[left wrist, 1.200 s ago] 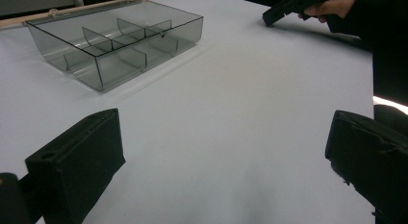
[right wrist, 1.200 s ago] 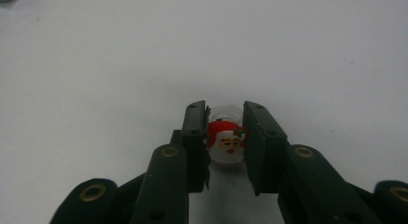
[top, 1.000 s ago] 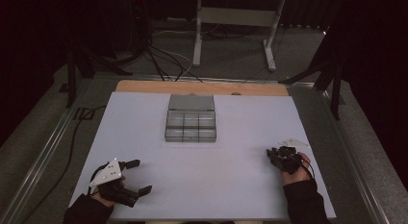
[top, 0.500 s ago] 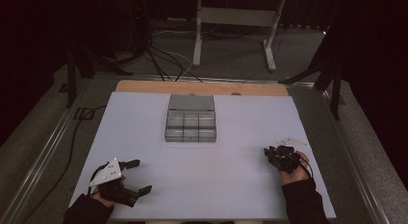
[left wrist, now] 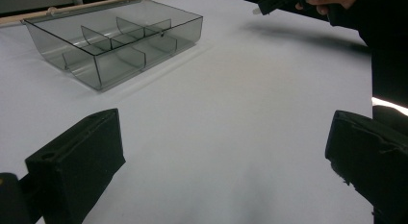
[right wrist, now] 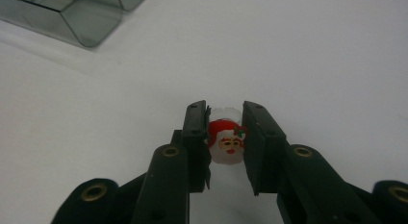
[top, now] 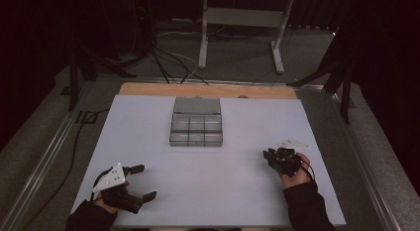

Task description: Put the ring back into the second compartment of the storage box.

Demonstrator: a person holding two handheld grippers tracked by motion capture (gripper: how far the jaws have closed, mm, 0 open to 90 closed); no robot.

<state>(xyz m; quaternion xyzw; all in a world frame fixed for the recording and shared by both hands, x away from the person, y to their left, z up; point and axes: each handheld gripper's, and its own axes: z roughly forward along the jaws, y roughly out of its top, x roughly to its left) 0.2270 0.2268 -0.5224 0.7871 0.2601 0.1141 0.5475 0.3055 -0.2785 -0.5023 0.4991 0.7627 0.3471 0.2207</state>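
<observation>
My right gripper (right wrist: 225, 137) is shut on a small white piece printed with a red Santa face (right wrist: 226, 143), held just above the white table. In the high view that right gripper (top: 273, 156) sits at the table's right, below and right of the box. A clear grey compartment box (top: 196, 128) with its lid folded back lies at the table's middle back; it also shows in the left gripper view as the box (left wrist: 115, 39). My left gripper (top: 141, 181) rests open at the near left corner, with nothing between its jaws.
A white sheet (top: 208, 191) covers the table; a wooden strip (top: 148, 89) runs along its far edge. A small pale flat piece (top: 292, 142) lies just beyond the right hand. Cables and a metal stand are on the floor behind.
The right hand has shifted a little to the left and lifted slightly with the Santa piece in its jaws. The left gripper has stayed put.
</observation>
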